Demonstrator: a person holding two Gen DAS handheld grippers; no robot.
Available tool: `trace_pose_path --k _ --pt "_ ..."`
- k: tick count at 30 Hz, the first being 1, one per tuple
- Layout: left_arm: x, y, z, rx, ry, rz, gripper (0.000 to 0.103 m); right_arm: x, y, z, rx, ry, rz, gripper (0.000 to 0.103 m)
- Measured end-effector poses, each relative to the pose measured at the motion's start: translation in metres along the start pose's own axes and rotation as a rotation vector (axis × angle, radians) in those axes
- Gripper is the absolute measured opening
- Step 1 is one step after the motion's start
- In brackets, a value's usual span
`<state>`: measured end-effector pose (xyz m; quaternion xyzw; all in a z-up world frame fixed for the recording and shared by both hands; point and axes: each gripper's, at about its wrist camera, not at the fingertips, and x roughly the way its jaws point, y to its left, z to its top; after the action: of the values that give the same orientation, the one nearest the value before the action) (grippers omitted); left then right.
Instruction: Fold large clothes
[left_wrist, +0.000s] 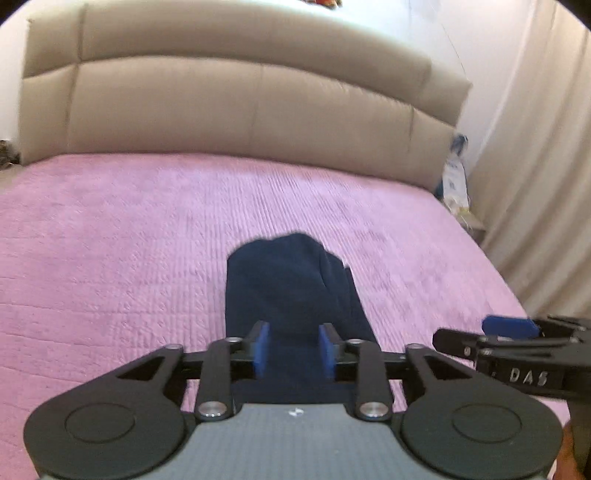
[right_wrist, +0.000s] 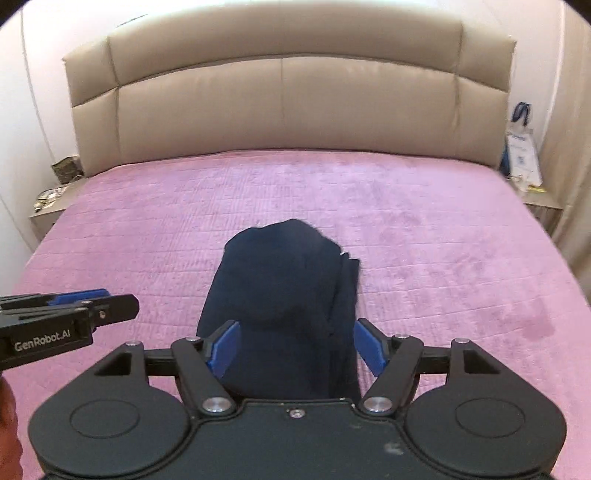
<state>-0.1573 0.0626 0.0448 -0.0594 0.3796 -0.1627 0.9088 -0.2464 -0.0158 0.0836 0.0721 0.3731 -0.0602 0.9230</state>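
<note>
A dark navy garment (left_wrist: 291, 288) lies folded in a narrow bundle on the pink bedspread (left_wrist: 110, 240), running away from me; it also shows in the right wrist view (right_wrist: 284, 288). My left gripper (left_wrist: 294, 350) is open, its blue pads on either side of the garment's near end, above it. My right gripper (right_wrist: 295, 345) is open wider, also over the near end. Each gripper shows at the side of the other's view: the right one (left_wrist: 517, 332) and the left one (right_wrist: 74, 310).
A beige padded headboard (right_wrist: 284, 99) stands at the far end of the bed. Low bedside shelves flank it, with a white and blue bag (right_wrist: 521, 147) on the right one and small clutter (right_wrist: 55, 184) on the left. A curtain (left_wrist: 546, 184) hangs on the right.
</note>
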Motion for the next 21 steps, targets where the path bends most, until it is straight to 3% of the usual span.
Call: trace_pose_path --k 6,10,21 --pt "-0.025 -0.022 0.018 -0.008 -0.027 0.071 0.066 -0.007 0.003 0.012 0.015 0.059 -0.008 0.082" --pt "-0.024 -0.034 0.022 0.026 -0.013 0.124 0.069 -0.002 0.005 0.009 0.008 0.075 -0.011 0.082" --pt "-0.017 -0.034 0.005 0.044 0.06 0.147 0.07 -0.005 0.004 0.003 0.013 0.103 -0.002 0.082"
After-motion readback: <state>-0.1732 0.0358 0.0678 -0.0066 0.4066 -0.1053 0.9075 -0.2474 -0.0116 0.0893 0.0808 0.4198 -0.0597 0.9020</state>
